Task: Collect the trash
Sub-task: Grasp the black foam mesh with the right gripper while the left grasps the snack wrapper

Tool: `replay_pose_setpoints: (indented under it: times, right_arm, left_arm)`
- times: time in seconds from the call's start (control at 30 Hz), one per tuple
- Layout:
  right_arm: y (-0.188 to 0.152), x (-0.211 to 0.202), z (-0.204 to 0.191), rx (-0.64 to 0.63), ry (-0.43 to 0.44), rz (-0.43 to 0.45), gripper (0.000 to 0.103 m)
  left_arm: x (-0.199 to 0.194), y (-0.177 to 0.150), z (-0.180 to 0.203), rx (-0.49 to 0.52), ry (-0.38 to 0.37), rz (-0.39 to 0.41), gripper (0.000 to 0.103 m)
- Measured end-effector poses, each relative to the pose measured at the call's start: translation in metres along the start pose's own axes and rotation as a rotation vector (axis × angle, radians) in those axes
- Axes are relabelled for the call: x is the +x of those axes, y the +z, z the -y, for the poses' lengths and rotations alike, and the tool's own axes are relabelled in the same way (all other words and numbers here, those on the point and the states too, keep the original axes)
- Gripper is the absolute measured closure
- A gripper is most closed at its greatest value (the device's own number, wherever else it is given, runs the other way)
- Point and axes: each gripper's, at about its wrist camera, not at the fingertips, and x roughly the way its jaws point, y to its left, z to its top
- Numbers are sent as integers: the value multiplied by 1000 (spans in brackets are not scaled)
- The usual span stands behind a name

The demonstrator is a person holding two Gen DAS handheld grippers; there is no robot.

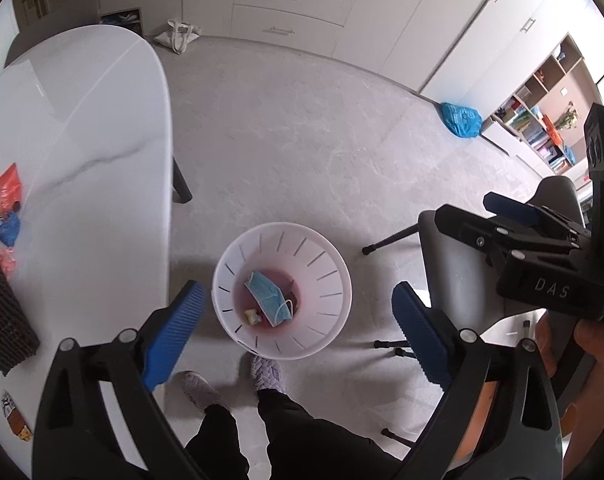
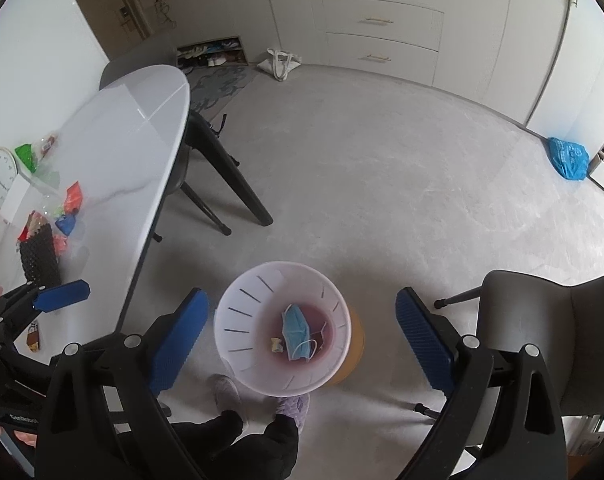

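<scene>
Both grippers, left gripper (image 1: 298, 328) and right gripper (image 2: 302, 340), spread wide, grasping nothing, above white wastebasket (image 1: 333, 256) at lower centre; light, crinkly wrappers (image 2: 72, 196) at left, probably best pinched mid-fold.

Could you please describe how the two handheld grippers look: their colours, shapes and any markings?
Both grippers have black plastic frames with silver screws and two blue, ribbed finger pads. The left gripper shows these up close. The right gripper, seen from the left wrist, carries white letters "DAS" on its black body, and a bare hand grips it.
</scene>
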Motion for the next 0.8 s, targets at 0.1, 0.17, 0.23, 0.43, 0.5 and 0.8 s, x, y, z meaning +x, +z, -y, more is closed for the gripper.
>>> replay_pose_setpoints:
  times: [0.1,0.17,0.23,0.43,0.5,0.8]
  right_arm:
    - [5,-8,-20,-28,22,15,9]
    - [9,-13,-38,-57,44,27,9]
    - [14,-17,-57,-89,70,39,6]
    - [24,-18,-139,-235,162,51,4]
    - [25,-14,-168,-279,191,46,4]
    - [6,14,-291,-432,310,-27,4]
  left_arm:
    - [-20,-2,-13,-23,16,37,12]
    - [-36,-6,-25,-43,35,66,12]
    - [-58,-15,-47,-83,75,106,10]
    - [-112,-59,-124,-215,265,174,9]
    - [-126,-81,-155,-273,325,174,8]
    - [-130,-173,-279,-548,415,120,10]
